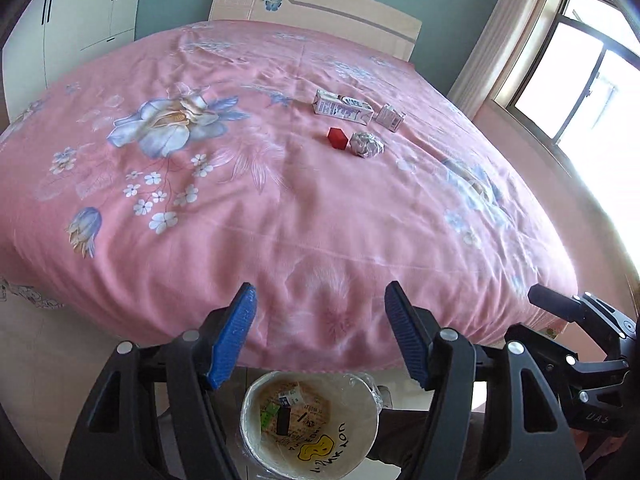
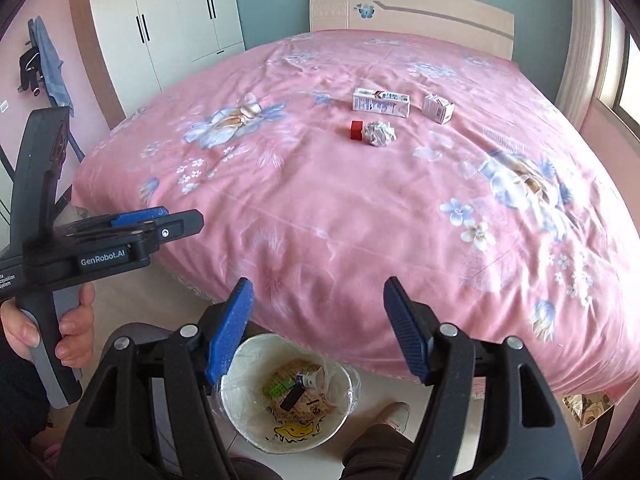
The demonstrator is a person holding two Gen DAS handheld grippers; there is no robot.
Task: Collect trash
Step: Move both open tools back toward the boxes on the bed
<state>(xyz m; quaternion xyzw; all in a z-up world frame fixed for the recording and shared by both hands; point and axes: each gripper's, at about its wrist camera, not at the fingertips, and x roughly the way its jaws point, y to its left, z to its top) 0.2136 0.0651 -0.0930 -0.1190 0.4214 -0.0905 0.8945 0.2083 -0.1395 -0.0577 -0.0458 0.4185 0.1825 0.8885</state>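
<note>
Left claw (image 1: 320, 336): jaws spread wide, nothing between the blue pads, just hanging over the foot of the bed (image 1: 280, 208).
Right claw (image 2: 319, 330): same deal, gaping and empty, pointing down at the bed edge.
Trash on the bed: all four bits sit well up the pink cover, toward the headboard. Long carton (image 1: 343, 107) lying flat, small box (image 1: 390, 117) just right of it, red cube (image 1: 337, 138) in front, and a paper ball (image 1: 367, 144) right beside the cube.
Bin (image 1: 256, 432): on the floor at the foot of the bed, under both claws, clear liner in it, already got a few scraps inside, including a dark flat piece and something green.
Only the right view shows: the left claw from the side with a hand (image 2: 68, 328) wrapped round its grip, clothes hanging on a rack by the wardrobe (image 2: 168, 16), and a shoe on the floor next to the bin.
Only the left view shows: the window (image 1: 572, 68) with the curtain, plus a slice of the right claw at the edge.
Writing: "GenRobot.AI" on the left claw's body, readable in the right view. Yellow cartoon face and some upside-down lettering on the bin wall, can't make it out. Carton print is too small to read.
</note>
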